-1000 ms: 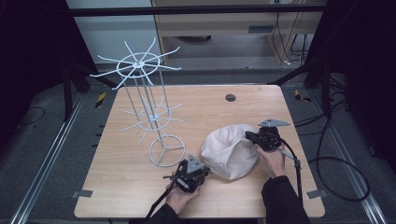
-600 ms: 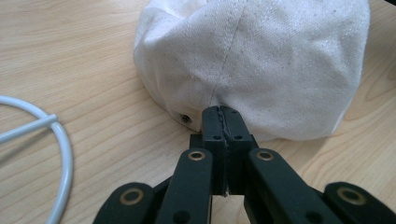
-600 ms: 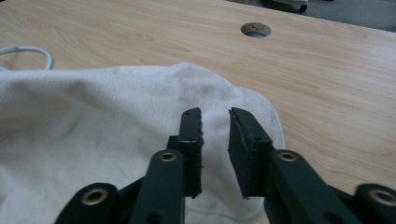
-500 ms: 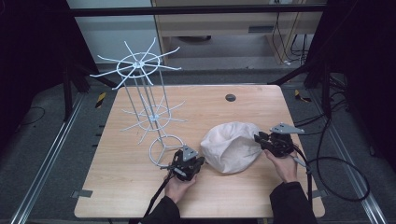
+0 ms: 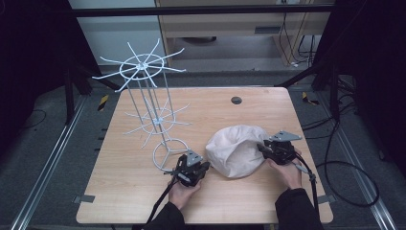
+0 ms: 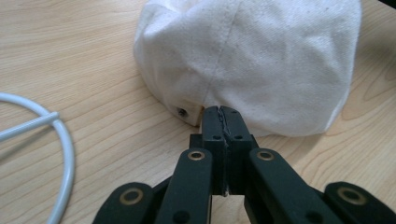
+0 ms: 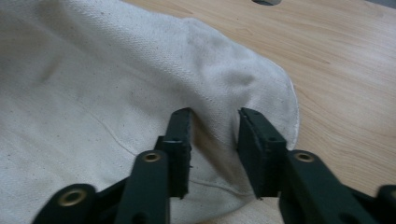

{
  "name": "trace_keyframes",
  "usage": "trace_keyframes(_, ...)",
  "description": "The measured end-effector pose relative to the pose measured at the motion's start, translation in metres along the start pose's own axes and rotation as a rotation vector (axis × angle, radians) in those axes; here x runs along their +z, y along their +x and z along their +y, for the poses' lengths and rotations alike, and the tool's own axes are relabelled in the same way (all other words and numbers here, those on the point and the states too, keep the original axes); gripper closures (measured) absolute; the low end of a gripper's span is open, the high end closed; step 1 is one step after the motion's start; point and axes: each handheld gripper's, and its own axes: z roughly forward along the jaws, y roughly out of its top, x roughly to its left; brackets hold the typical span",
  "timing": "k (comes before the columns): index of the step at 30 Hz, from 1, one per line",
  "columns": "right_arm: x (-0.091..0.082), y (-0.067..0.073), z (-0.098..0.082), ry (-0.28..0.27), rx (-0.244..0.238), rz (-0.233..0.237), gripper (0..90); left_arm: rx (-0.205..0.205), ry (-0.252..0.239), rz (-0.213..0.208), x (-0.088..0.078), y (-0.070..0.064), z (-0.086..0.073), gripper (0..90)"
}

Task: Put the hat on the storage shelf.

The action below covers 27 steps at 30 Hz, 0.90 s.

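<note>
A cream-white fabric cap [image 5: 235, 149] lies crumpled on the wooden table [image 5: 210, 110], right of centre. My left gripper [image 5: 205, 166] sits at the cap's left edge. In the left gripper view its jaws [image 6: 220, 122] are pressed together, their tips against the cap's [image 6: 261, 56] lower rim beside a small metal snap [image 6: 182, 112]. My right gripper [image 5: 263, 147] is at the cap's right edge. In the right gripper view it [image 7: 214, 135] stands open, its jaws straddling a raised fold of the cap [image 7: 93, 84] near the brim.
A tall white wire display stand [image 5: 143, 67] with spoke arms rises at the table's left. Its ring base [image 5: 168, 152] lies just left of my left gripper. A small dark hole [image 5: 236, 100] sits near the far edge.
My left gripper has shifted slightly away from the front edge toward the cap. My right gripper swung outward to the right, then settled back at the cap's right edge.
</note>
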Motion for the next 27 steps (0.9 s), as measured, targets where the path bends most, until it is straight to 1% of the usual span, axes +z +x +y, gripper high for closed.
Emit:
trace_keyframes(1,0.0,0.0,0.0,0.0,0.0,0.0,68.3,0.0,0.0,0.0,0.0,0.0,0.0,89.5)
trace_keyframes(2,0.002,0.0,-0.001,0.009,-0.011,-0.01,77.9,0.002,0.002,0.004,0.001,0.0,0.0,89.5)
trace_keyframes(3,0.002,0.0,-0.001,0.016,-0.011,-0.007,81.9,-0.006,-0.004,0.006,0.004,0.0,0.001,89.6)
trace_keyframes(4,0.002,0.001,-0.001,0.03,-0.004,-0.009,85.8,-0.006,-0.001,0.005,0.005,0.0,0.001,89.6)
trace_keyframes(5,0.002,0.001,-0.001,0.03,-0.004,-0.009,85.8,-0.006,-0.001,0.005,0.005,0.0,0.001,89.6)
trace_keyframes(7,0.001,0.004,-0.001,0.041,-0.002,-0.008,88.9,-0.013,0.0,0.008,0.007,0.001,0.002,89.6)
trace_keyframes(8,-0.001,0.006,0.0,0.051,-0.017,-0.012,89.9,-0.013,0.0,0.013,0.007,0.002,0.002,89.6)
trace_keyframes(10,-0.003,0.007,0.0,0.056,-0.021,-0.008,90.0,-0.02,-0.001,0.022,0.009,0.002,0.003,89.6)
trace_keyframes(11,-0.008,0.009,-0.002,0.058,-0.012,0.009,90.0,-0.026,-0.001,0.024,0.01,0.003,0.004,89.6)
trace_keyframes(12,-0.012,0.009,-0.003,0.058,-0.019,0.013,90.0,-0.031,-0.01,0.035,0.013,0.005,0.006,89.6)
trace_keyframes(15,-0.025,0.015,-0.009,0.059,0.005,0.021,90.0,-0.041,-0.003,0.045,0.015,0.007,0.009,89.6)
trace_keyframes(16,-0.029,0.016,-0.012,0.056,0.005,0.026,90.0,-0.053,-0.006,0.05,0.019,0.009,0.012,89.7)
trace_keyframes(17,-0.033,0.018,-0.014,0.058,0.015,0.029,89.9,-0.053,-0.006,0.05,0.019,0.009,0.012,89.7)
trace_keyframes(18,-0.037,0.019,-0.017,0.055,0.018,0.034,89.9,-0.059,-0.012,0.057,0.023,0.011,0.014,89.7)
trace_keyframes(19,-0.041,0.02,-0.019,0.056,0.022,0.041,89.9,-0.048,-0.007,0.063,0.025,0.012,0.016,89.7)
trace_keyframes(20,-0.044,0.022,-0.022,0.057,0.031,0.045,89.9,-0.053,-0.005,0.067,0.027,0.012,0.017,89.7)
trace_keyframes(21,-0.047,0.023,-0.024,0.055,0.038,0.055,89.8,-0.049,-0.003,0.069,0.029,0.013,0.019,89.7)
trace_keyframes(22,-0.05,0.024,-0.026,0.053,0.037,0.061,89.9,-0.05,-0.006,0.072,0.031,0.013,0.02,89.7)
trace_keyframes(24,-0.054,0.027,-0.03,0.053,0.051,0.069,89.8,-0.056,-0.008,0.069,0.034,0.014,0.022,89.7)
trace_keyframes(27,-0.057,0.027,-0.034,0.052,0.052,0.071,89.7,-0.06,-0.009,0.069,0.035,0.015,0.023,89.6)
